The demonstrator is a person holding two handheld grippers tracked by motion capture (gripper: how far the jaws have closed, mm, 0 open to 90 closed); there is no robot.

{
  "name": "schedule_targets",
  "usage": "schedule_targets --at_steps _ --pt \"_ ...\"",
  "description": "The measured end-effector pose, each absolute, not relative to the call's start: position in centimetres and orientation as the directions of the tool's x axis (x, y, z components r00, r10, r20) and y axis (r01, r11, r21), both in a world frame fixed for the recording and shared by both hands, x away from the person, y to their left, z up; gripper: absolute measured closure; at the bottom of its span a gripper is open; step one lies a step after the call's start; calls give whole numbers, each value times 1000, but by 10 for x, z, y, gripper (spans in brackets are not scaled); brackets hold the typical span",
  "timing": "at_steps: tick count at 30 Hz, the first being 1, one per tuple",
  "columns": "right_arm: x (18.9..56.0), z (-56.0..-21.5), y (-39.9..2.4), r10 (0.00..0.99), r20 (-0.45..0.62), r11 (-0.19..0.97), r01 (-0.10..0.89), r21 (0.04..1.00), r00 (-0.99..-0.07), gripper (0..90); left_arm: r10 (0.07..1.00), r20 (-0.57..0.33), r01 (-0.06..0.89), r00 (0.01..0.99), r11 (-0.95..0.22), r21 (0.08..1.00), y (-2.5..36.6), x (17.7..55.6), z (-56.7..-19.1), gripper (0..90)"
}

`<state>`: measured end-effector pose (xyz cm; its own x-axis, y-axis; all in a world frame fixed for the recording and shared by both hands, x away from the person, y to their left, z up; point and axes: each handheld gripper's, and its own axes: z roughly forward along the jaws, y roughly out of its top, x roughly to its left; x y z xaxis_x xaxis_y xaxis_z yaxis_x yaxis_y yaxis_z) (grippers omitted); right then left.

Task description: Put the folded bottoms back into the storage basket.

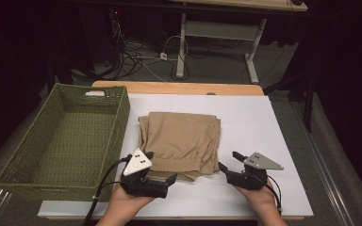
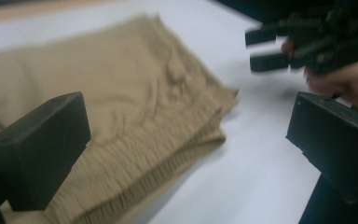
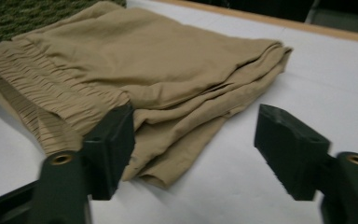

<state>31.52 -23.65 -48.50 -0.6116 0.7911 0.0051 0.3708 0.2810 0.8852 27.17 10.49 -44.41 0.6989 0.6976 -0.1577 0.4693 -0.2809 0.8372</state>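
From above, the folded tan shorts (image 1: 180, 143) lie mid-table on the white sheet (image 1: 264, 122), just right of the green basket (image 1: 61, 141), whose wall nearly meets their left edge. Bare sheet runs wide to the right of them and in a strip along the near edge of the table (image 1: 179, 87). The left gripper (image 1: 162, 178) sits at the shorts' near left corner, the right gripper (image 1: 227, 162) just off their near right corner, both with jaws apart.

In the left gripper view, blurred, its jaws stand wide with nothing clamped; the gathered waistband (image 2: 168, 154) of the shorts lies between and beyond them, open sheet to the right. The right gripper (image 2: 261, 49) hangs farther off above the sheet.

In the right gripper view the jaws are apart, gripping nothing. One jaw stands against the shorts' (image 3: 158, 65) near edge, the other over bare sheet. The cloth shows stacked folds, a pleated elastic waistband (image 3: 42, 88) at left, and the basket (image 3: 23, 16) behind it.
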Motion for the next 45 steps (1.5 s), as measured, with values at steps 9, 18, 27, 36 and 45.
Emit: schedule_targets --at_steps 9,18,27,36,45 --pt "340 -506 -203 778 34 386 520 762 -627 326 735 -142 527 663 -324 785 111 272 -474 0" --pt "341 -510 -195 762 28 427 534 729 -647 579 751 -117 537 649 -344 770 116 271 -484 0" --pt "340 -510 -200 725 75 422 527 737 -685 855 759 -124 544 640 -333 770 115 275 -482 0" --pt "334 -505 -229 747 63 404 526 749 -662 854 780 -90 573 619 -371 731 110 281 -488 0" --pt "326 -505 -256 766 66 385 539 749 -639 852 781 -115 615 614 -382 690 117 286 -492 217"
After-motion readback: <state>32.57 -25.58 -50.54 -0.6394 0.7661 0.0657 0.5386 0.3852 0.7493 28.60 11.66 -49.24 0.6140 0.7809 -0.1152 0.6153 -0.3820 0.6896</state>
